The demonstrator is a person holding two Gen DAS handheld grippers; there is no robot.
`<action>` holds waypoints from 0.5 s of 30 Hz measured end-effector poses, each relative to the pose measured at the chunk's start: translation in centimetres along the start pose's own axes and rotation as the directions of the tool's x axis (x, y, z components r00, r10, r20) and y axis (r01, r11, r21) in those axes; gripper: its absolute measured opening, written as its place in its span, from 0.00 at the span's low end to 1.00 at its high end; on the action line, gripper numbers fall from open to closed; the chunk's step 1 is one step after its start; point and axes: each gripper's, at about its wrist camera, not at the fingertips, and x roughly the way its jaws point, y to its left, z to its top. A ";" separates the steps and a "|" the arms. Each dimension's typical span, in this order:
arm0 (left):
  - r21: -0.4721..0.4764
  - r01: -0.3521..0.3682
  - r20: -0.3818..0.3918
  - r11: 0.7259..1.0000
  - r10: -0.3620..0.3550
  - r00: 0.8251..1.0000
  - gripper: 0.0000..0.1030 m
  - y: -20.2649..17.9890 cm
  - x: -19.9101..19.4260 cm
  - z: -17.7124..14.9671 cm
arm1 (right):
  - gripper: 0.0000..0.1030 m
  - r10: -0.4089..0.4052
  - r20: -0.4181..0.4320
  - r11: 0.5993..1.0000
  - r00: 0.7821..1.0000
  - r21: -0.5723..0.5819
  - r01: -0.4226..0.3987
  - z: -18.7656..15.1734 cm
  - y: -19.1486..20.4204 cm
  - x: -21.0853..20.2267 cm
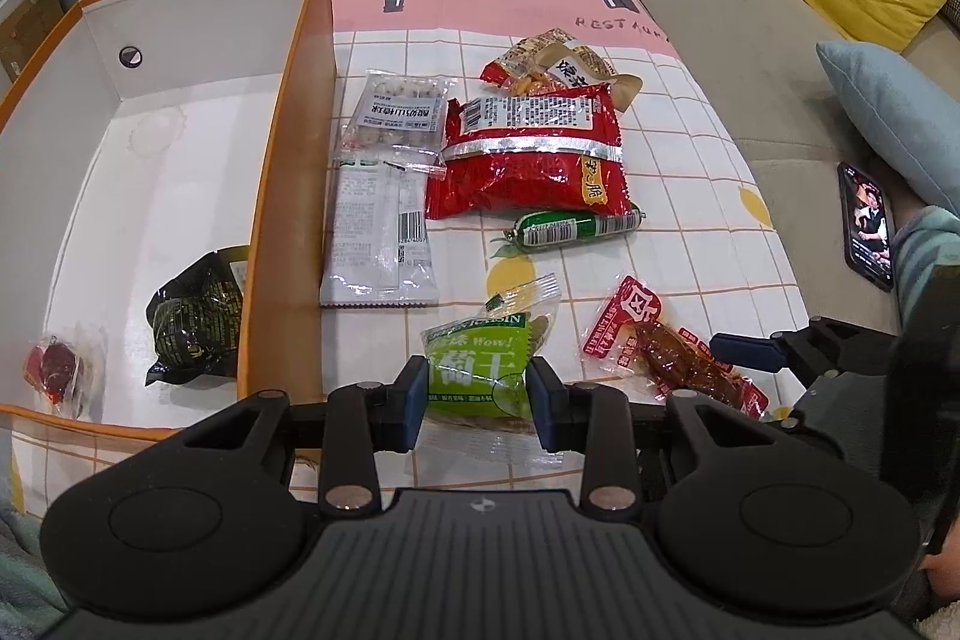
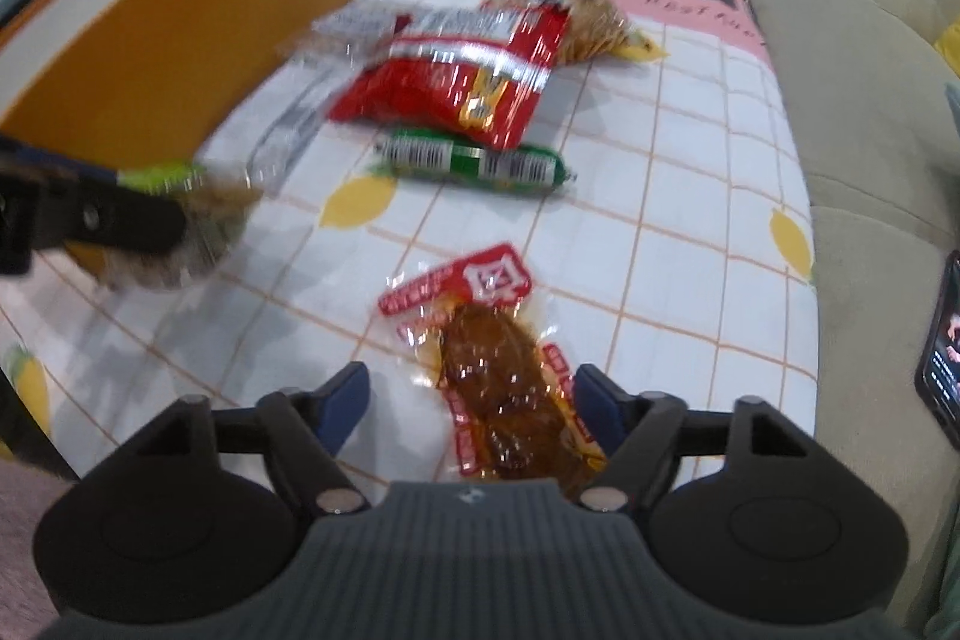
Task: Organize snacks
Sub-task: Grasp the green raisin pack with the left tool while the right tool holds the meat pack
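A person's left tool (image 1: 477,397) is clamped on a green snack packet (image 1: 480,370) just above the desk (image 1: 690,172), its blue pads pressed on both sides of the wrapper; the right tool (image 2: 474,400) stands wide apart over a clear packet of brown meat (image 2: 498,376) with red print, which lies flat on the cloth between the fingers, with neither pad seen pressing on it. At ten o'clock from the green packet sits an orange box (image 1: 288,112) with a white inside, holding a dark packet (image 1: 198,322) and a small red packet (image 1: 57,367); at twelve o'clock lie a white packet (image 1: 384,232), a clear bag of round sweets (image 1: 399,112), a red bag (image 1: 528,154), a tan bag (image 1: 558,67) and a green sausage (image 1: 576,229); a phone (image 1: 867,226) rests on the sofa (image 1: 750,58) at three o'clock.
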 end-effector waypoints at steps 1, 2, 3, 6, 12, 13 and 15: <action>0.001 0.000 -0.003 1.000 0.000 1.000 0.38 0.0 0.1 0.0 | 0.76 -0.006 -0.010 1.000 1.000 -0.004 0.006 0.0 0.0 0.3; 0.001 0.001 -0.005 1.000 -0.001 1.000 0.38 -0.1 0.2 0.0 | 0.78 -0.007 -0.012 1.000 1.000 -0.004 0.007 -0.1 -0.1 0.4; 0.003 0.001 -0.006 1.000 -0.001 1.000 0.38 -0.1 0.3 0.0 | 0.78 -0.003 -0.013 1.000 1.000 0.001 0.003 -0.1 -0.3 0.5; 0.006 0.003 -0.010 1.000 -0.003 1.000 0.38 -0.2 0.5 0.1 | 0.79 0.005 -0.005 1.000 1.000 0.015 -0.005 0.1 -0.7 0.7; 0.012 0.001 -0.012 1.000 -0.001 1.000 0.38 -0.4 0.5 0.0 | 0.45 0.015 0.038 0.999 0.999 -0.035 -0.014 0.5 0.1 0.2; 0.011 0.000 -0.012 1.000 0.000 1.000 0.38 -0.4 0.5 0.0 | 0.44 0.006 0.043 0.999 0.999 -0.049 -0.004 0.4 0.4 0.1; 0.011 -0.001 -0.009 1.000 0.001 1.000 0.38 -0.4 0.5 0.0 | 0.38 -0.009 0.049 0.998 0.999 -0.062 0.012 0.4 0.7 0.0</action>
